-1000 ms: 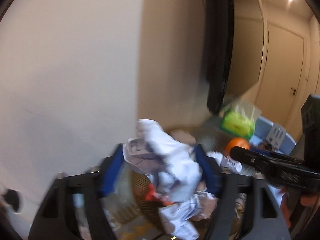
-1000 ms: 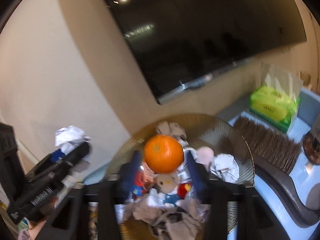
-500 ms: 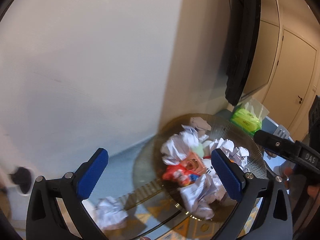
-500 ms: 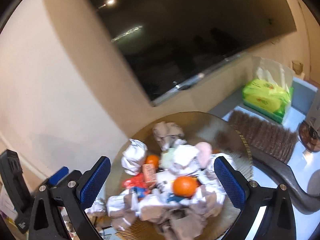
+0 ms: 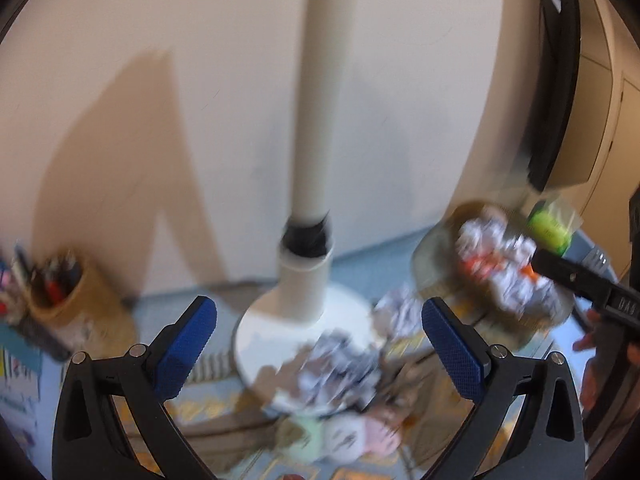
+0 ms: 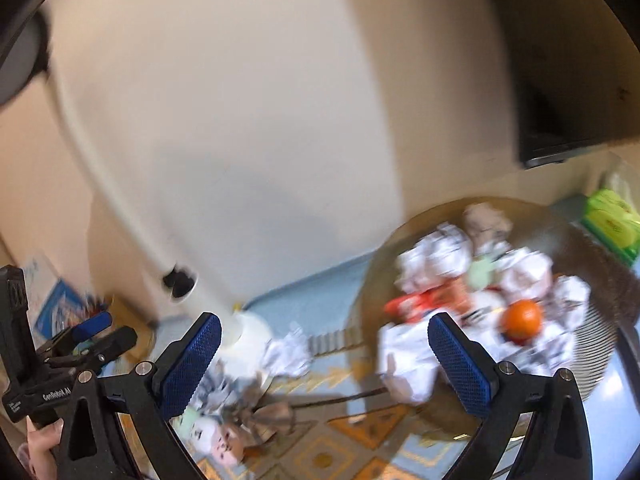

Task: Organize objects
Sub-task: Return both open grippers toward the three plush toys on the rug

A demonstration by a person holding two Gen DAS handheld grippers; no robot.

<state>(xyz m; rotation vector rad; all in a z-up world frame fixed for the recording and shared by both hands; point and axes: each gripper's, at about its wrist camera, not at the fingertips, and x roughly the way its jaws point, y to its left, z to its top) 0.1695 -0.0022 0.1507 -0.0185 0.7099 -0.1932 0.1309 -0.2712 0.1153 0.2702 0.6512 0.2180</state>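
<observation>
Both my grippers hang spread and empty over the clutter. My left gripper (image 5: 319,344) points at a crumpled white-and-grey paper ball (image 5: 340,368) lying on the round white lamp base (image 5: 276,332), just ahead of its jaws. My right gripper (image 6: 325,356) sits farther from that base, nearer the ribbed amber glass dish (image 6: 580,248) heaped with paper and an orange (image 6: 522,320). The ball has no clear long axis; the left looks closer.

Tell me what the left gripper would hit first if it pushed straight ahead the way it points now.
Most likely the crumpled paper heaped on the lamp base. It lies between the open fingers of the left gripper, ahead of them. The picture is blurred, so depth is uncertain.
</observation>
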